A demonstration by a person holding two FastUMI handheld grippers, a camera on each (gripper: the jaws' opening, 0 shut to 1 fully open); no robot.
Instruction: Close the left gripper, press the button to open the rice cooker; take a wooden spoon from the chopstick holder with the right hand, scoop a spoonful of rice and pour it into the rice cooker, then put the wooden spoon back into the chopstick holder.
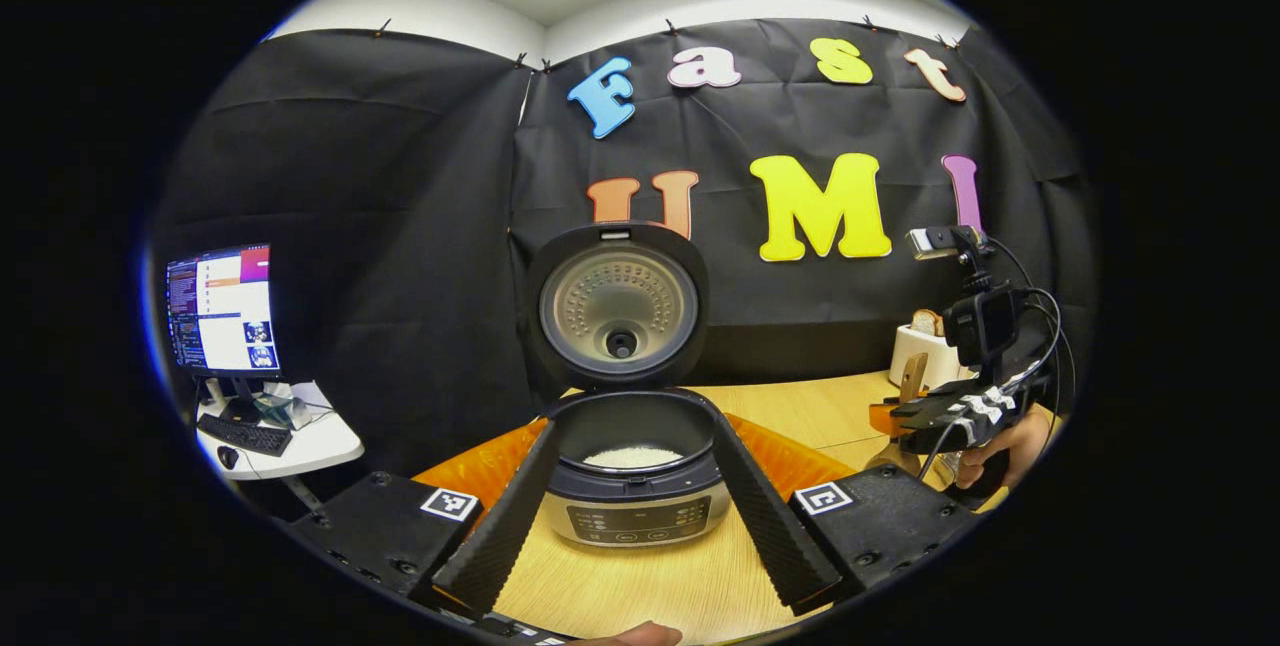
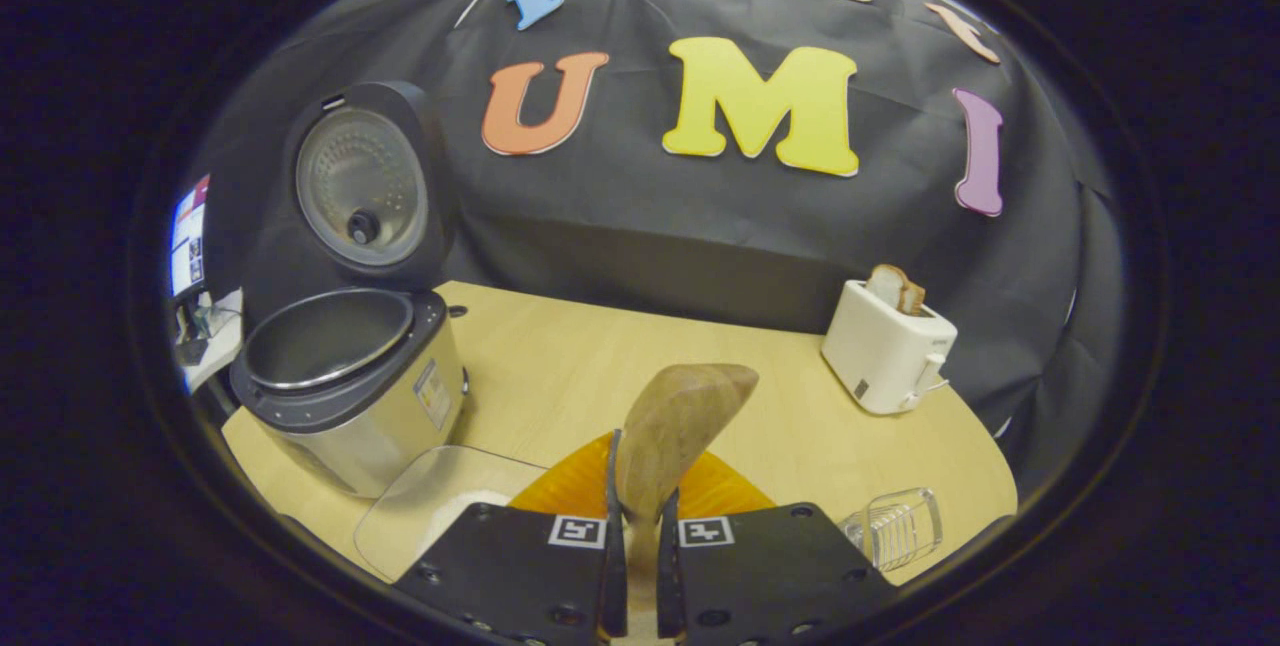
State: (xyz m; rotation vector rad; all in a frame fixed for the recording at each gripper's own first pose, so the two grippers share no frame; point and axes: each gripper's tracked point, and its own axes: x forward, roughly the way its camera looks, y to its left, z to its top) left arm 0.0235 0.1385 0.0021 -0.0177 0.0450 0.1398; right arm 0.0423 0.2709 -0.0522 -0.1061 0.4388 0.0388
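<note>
The table (image 2: 560,366) is pale wood, backed by the black cloth wall. My cooker (image 1: 632,486) stands near its left edge, lid (image 1: 617,304) tipped fully up and back, and white rice (image 1: 632,457) lies in the bottom of the pot; in the right gripper view the same cooker (image 2: 350,396) sits to the left with its lid upright. A toaster (image 2: 885,351) with a slice of bread in it stands toward the back right edge. An orange holder (image 2: 570,486) sits just under my right tool, with a clear tub (image 2: 893,528) near the front right edge and a clear lid (image 2: 440,506) beside the cooker.

My left gripper (image 1: 640,566) is spread wide, fingers framing the cooker's front, gripping nothing. My right gripper (image 2: 636,546) is clamped narrowly on the handle of the spoon (image 2: 675,426), whose bowl points up and away above the holder. From the left gripper view, that right gripper (image 1: 915,418) hangs over the table's right side.
</note>
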